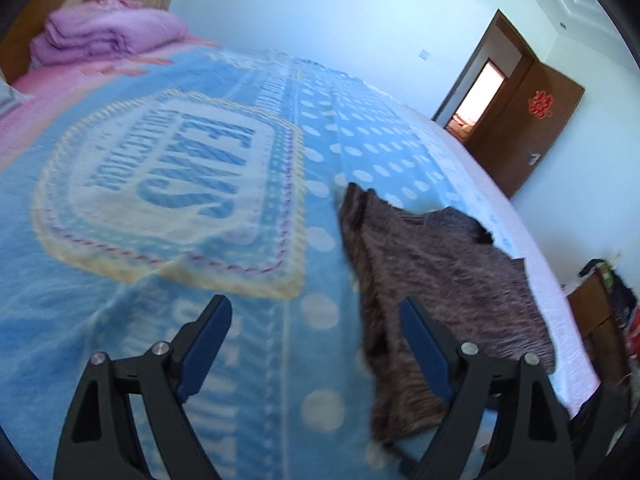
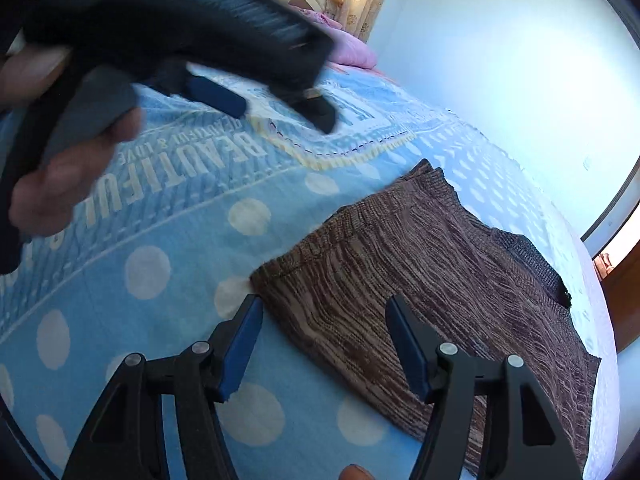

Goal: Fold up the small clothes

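Observation:
A brown knitted garment (image 2: 420, 264) lies flat on the blue dotted blanket (image 2: 160, 320) of a bed. My right gripper (image 2: 324, 304) hovers open over its near left corner, with knit showing between the blue pads and neither pad pressing on it. In the left wrist view the same garment (image 1: 448, 280) lies to the right. My left gripper (image 1: 316, 308) stands wide open above the garment's left edge with nothing held. In the right wrist view the left gripper (image 2: 280, 114) appears blurred at top left, carried by a hand (image 2: 60, 172).
A folded purple blanket (image 1: 108, 36) sits at the head of the bed. The bed's right edge (image 1: 560, 320) drops to the floor, with a brown door (image 1: 524, 128) and a cluttered piece of furniture (image 1: 608, 304) beyond it.

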The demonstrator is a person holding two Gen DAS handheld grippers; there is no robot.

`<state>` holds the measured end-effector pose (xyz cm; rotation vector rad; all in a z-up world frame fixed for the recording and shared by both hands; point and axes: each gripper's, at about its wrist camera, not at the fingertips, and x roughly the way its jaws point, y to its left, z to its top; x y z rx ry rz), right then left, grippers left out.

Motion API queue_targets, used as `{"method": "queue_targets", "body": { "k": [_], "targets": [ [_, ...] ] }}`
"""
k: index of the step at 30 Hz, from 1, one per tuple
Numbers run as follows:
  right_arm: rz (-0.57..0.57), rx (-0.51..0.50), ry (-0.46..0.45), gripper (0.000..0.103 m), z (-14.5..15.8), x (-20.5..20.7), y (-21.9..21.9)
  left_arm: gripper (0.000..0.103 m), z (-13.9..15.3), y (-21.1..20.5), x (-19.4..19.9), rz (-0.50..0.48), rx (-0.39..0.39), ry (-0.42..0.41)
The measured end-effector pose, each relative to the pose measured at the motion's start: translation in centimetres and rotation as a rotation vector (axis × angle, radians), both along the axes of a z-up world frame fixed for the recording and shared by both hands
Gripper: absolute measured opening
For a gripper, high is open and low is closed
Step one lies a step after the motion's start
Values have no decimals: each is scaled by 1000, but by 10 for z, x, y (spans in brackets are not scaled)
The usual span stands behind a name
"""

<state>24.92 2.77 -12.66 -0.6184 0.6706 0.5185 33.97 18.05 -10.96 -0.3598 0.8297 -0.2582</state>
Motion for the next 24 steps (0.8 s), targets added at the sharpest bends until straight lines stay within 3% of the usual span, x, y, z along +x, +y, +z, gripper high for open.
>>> {"method": "queue_targets", "body": {
  "k": [7, 9, 11, 15, 17, 21, 24],
  "targets": [
    [-71, -13, -44, 63, -4, 3, -3, 89, -9, -36, 55, -136, -15, 73],
    [-78, -11, -49, 55, -5, 5, -3, 88, -11, -42, 65, -143, -19, 93],
    [-83, -22, -57, 39, -7, 4, -2, 87, -13, -47, 77, -155, -13, 99],
    [-81, -51, -81, 34, -11, 2, 2, 86, -19, -58, 96, -153, 30, 126],
    [-78, -61, -86, 25, -13, 2, 3, 84, -23, -64, 100, -157, 39, 126],
    [-72, -97, -104, 21, -16, 2, 9, 75, -27, -75, 105, -156, 86, 112],
    [-65, -130, -129, 17, -19, -2, 13, 61, -31, -81, 111, -152, 104, 114]
  ]
}}
